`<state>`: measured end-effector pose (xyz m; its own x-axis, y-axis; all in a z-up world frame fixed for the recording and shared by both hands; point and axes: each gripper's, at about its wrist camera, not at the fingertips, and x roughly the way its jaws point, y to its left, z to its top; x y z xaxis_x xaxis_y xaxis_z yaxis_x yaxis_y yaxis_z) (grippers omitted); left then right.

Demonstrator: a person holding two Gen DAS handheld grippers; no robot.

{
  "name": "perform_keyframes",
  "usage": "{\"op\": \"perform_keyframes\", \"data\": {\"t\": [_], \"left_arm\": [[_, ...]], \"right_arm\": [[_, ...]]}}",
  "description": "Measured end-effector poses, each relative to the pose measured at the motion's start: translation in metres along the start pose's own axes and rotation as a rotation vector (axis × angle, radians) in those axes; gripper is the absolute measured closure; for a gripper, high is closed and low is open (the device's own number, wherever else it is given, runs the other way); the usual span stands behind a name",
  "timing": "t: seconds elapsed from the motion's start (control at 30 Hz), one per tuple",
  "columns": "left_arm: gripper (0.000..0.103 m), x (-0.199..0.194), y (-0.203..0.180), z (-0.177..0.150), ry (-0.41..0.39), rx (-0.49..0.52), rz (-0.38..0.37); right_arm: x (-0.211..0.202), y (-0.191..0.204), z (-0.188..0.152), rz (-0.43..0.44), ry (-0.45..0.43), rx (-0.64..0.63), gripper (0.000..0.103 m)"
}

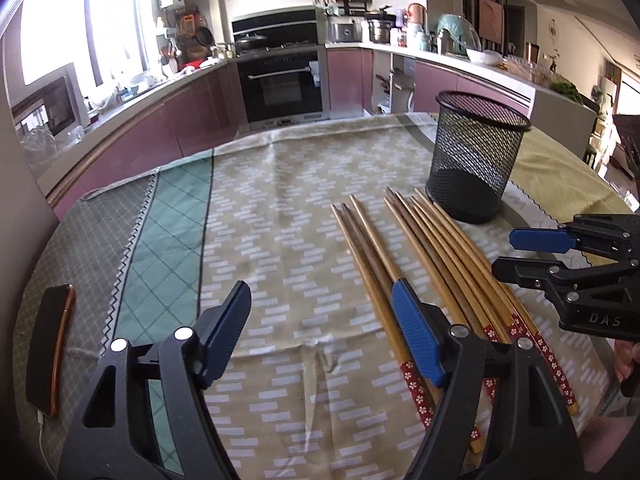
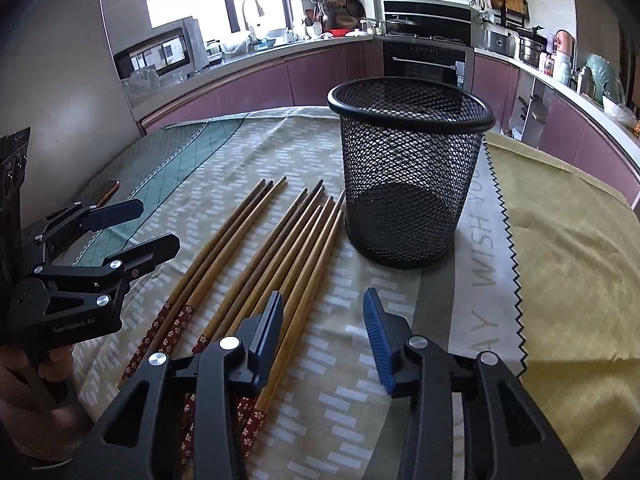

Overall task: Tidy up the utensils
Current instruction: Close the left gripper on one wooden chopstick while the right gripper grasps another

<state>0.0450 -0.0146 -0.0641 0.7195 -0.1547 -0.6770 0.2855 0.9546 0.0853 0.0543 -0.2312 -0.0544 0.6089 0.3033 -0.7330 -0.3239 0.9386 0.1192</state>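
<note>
A desk [image 1: 280,184] draped in patterned cloths carries a row of wooden chopsticks [image 1: 432,252], laid side by side with their red flowered ends near and their tips pointing far, toward a black mesh basket [image 2: 412,184]. The basket stands upright just beyond the tips, at the right end of the row, and nothing shows inside it.

The left gripper [image 1: 320,332] hangs low over the cloth, jaws wide apart with only bare cloth between them; its right finger [image 1: 416,340] lies over the left group of chopsticks, and contact cannot be told.

The right gripper [image 2: 324,340] hangs at the right side of the row, jaws at a narrower gap and gripping nothing; its left finger [image 2: 268,340] overlaps the rightmost chopsticks.

A phone [image 1: 52,344] lies at the desk's left edge. A person's hand [image 2: 36,368] holds the left gripper's handle.
</note>
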Motion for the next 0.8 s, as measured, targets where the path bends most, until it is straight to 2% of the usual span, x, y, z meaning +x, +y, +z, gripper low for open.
{"op": "perform_keyframes", "data": {"t": [0.07, 0.2, 0.33, 0.47, 0.53, 0.6, 0.67, 0.7, 0.8], "left_arm": [[0.035, 0.006, -0.002, -0.001, 0.02, 0.01, -0.008], [0.044, 0.018, -0.004, -0.001, 0.066, 0.018, -0.027], [0.046, 0.023, -0.002, 0.0, 0.083, 0.012, -0.057], [0.046, 0.027, -0.005, 0.004, 0.102, 0.027, -0.079], [0.048, 0.032, -0.007, 0.007, 0.109, 0.043, -0.063], [0.059, 0.04, -0.009, 0.009, 0.138, 0.044, -0.079], [0.064, 0.043, -0.01, 0.012, 0.139, 0.042, -0.089], [0.072, 0.044, -0.012, 0.014, 0.14, 0.046, -0.092], [0.085, 0.047, -0.013, 0.017, 0.149, 0.027, -0.111]], "right_arm": [[0.0, -0.001, 0.0, 0.002, 0.015, 0.001, 0.071], [0.002, -0.004, 0.002, 0.001, 0.037, 0.007, 0.073], [0.004, -0.008, 0.004, -0.011, 0.048, 0.005, 0.081], [0.008, -0.005, 0.008, -0.031, 0.057, -0.03, 0.081], [0.01, -0.006, 0.01, -0.027, 0.061, -0.039, 0.081], [0.011, -0.008, 0.012, -0.017, 0.064, -0.034, 0.082], [0.012, -0.009, 0.013, 0.006, 0.067, -0.028, 0.091], [0.013, -0.011, 0.014, 0.023, 0.07, -0.018, 0.095], [0.012, -0.014, 0.014, 0.044, 0.066, 0.0, 0.097]]}}
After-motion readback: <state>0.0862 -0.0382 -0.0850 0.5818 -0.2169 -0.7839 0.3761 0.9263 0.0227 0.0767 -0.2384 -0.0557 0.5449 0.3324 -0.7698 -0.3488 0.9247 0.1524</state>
